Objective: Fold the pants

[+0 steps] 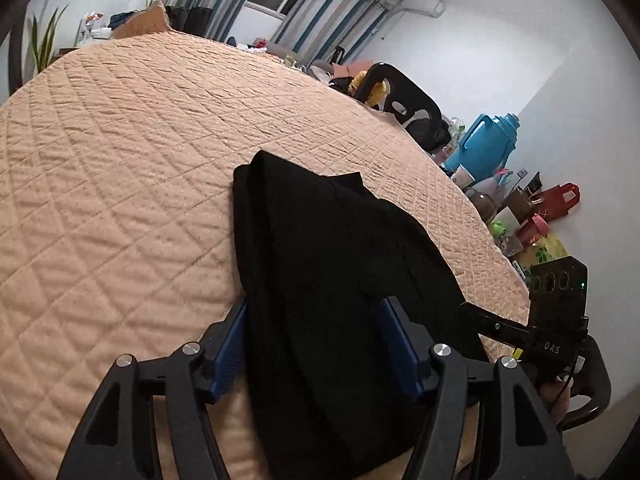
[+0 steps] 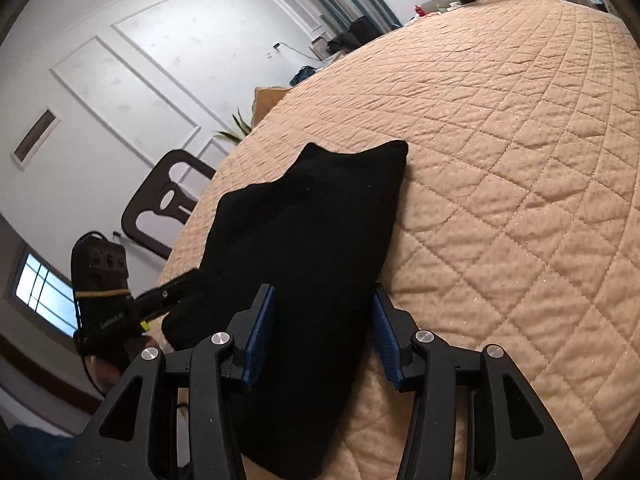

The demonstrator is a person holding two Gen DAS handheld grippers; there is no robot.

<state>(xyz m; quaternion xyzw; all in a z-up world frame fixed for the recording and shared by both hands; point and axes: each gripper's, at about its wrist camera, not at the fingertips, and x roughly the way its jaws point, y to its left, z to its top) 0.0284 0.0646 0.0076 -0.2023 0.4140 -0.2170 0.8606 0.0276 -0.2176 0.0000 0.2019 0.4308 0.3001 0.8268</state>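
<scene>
The black pants (image 1: 320, 264) lie folded in a compact bundle on the peach quilted cover (image 1: 120, 160), near its edge. My left gripper (image 1: 316, 320) is open, its blue pads on either side of the near end of the bundle. My right gripper (image 2: 324, 308) is open too, straddling the other near corner of the pants (image 2: 312, 232). Each gripper shows in the other's view: the right one (image 1: 520, 328) at the pants' right edge, the left one (image 2: 168, 292) at their left edge. Whether the fingers touch the cloth is hidden.
A dark chair (image 1: 400, 96) and a cluttered side surface with a blue jug (image 1: 488, 144), cups and a red bag (image 1: 560, 200) stand beyond the cover's right edge. Another chair (image 2: 164, 204) and a plant (image 2: 236, 128) are on the left side.
</scene>
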